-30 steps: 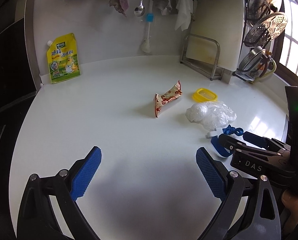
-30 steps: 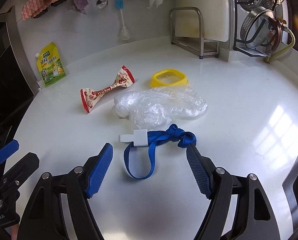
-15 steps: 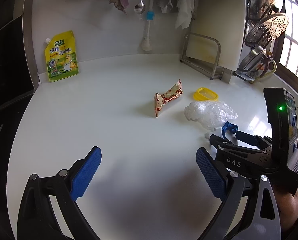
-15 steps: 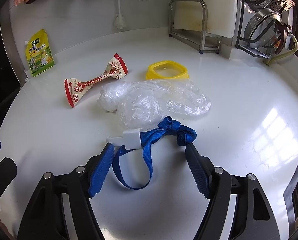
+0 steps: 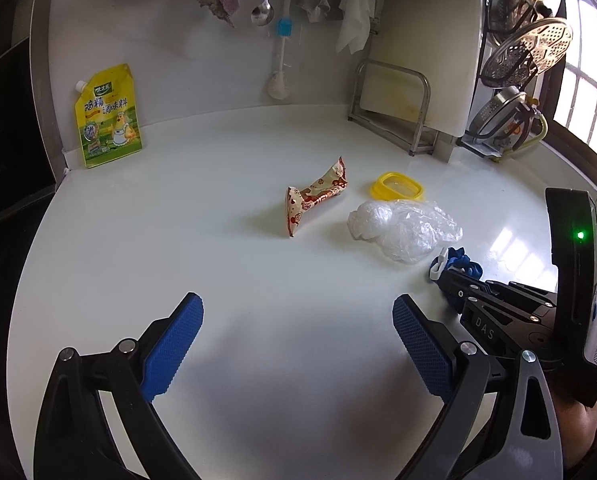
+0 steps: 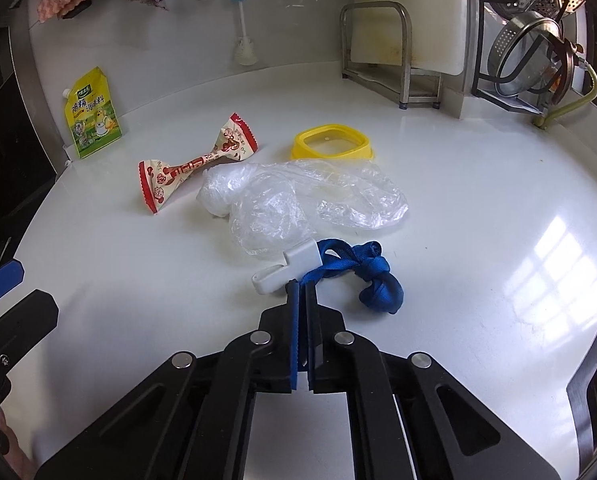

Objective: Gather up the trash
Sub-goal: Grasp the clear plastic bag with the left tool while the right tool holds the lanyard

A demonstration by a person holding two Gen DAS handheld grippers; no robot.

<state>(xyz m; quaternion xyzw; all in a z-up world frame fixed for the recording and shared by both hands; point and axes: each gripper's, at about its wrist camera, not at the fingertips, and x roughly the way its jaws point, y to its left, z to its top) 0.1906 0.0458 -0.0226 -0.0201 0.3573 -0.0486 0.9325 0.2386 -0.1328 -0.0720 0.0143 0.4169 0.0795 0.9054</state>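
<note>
On the white counter lie a blue strap (image 6: 372, 276) with a white clip (image 6: 288, 266), a crumpled clear plastic bag (image 6: 298, 200), a red-and-cream wrapper (image 6: 194, 166) and a yellow ring lid (image 6: 332, 142). My right gripper (image 6: 302, 286) is shut on the blue strap just beside the clip. My left gripper (image 5: 298, 322) is open and empty over bare counter, left of the right gripper (image 5: 444, 278). The wrapper (image 5: 316, 196), bag (image 5: 404, 230) and lid (image 5: 396, 186) lie ahead of it.
A yellow seasoning pouch (image 5: 108, 118) leans on the back wall at left. A cutting board in a metal rack (image 5: 418, 60) and hanging pots (image 5: 526, 52) stand at the back right. Cloths and utensils hang on the wall. The counter edge runs along the left.
My right gripper moved forward over the strap and closed its jaws on it; the strap loop bunched up. My left gripper stayed open and nearly still.
</note>
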